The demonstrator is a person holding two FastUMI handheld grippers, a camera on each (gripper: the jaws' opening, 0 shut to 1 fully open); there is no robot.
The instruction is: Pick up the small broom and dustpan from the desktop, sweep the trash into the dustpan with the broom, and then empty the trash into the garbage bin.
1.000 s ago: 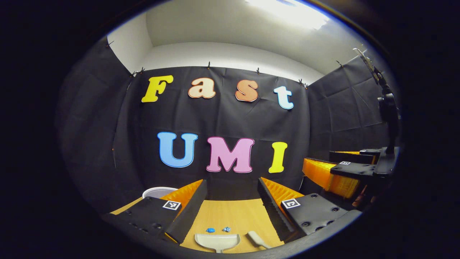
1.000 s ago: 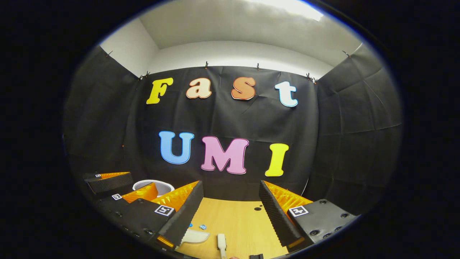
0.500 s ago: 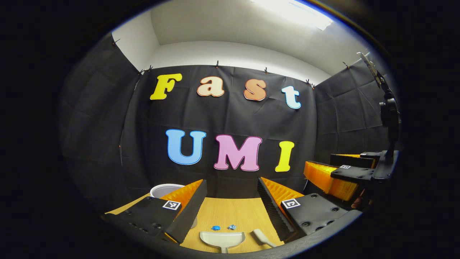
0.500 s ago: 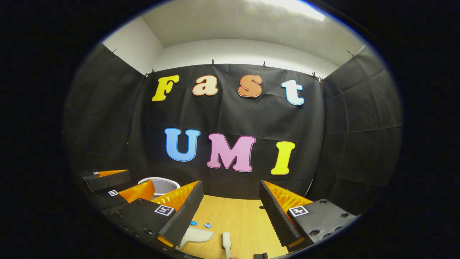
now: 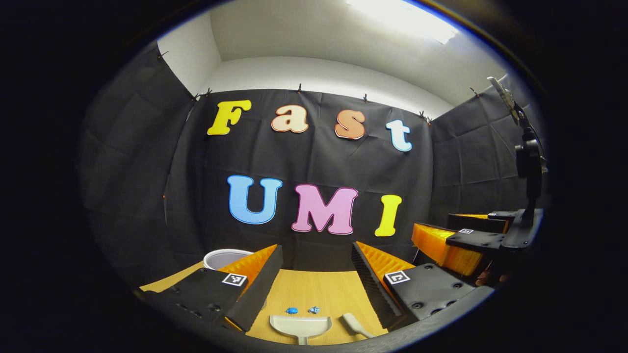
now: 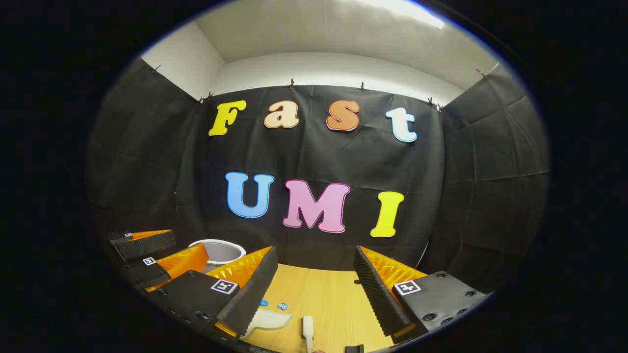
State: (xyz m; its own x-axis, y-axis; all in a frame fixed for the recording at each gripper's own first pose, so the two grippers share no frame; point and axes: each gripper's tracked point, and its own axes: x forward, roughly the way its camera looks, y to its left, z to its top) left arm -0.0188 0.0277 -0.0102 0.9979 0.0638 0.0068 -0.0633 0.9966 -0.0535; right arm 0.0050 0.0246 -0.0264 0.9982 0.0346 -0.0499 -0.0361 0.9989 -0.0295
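Dustpan (image 5: pixel 300 324) and broom (image 5: pixel 354 323) lie untouched on the desktop (image 5: pixel 314 291) beside blue trash (image 5: pixel 292 310); both grippers, left (image 5: pixel 314 289) and right (image 6: pixel 314 289), hover spread, nothing swept.

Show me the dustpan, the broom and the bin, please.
dustpan (image 5: pixel 300 324): left gripper view, on its flat tray.
broom (image 6: pixel 307 326): right gripper view, on its white handle.
bin (image 6: pixel 219 251): right gripper view, on its rim.
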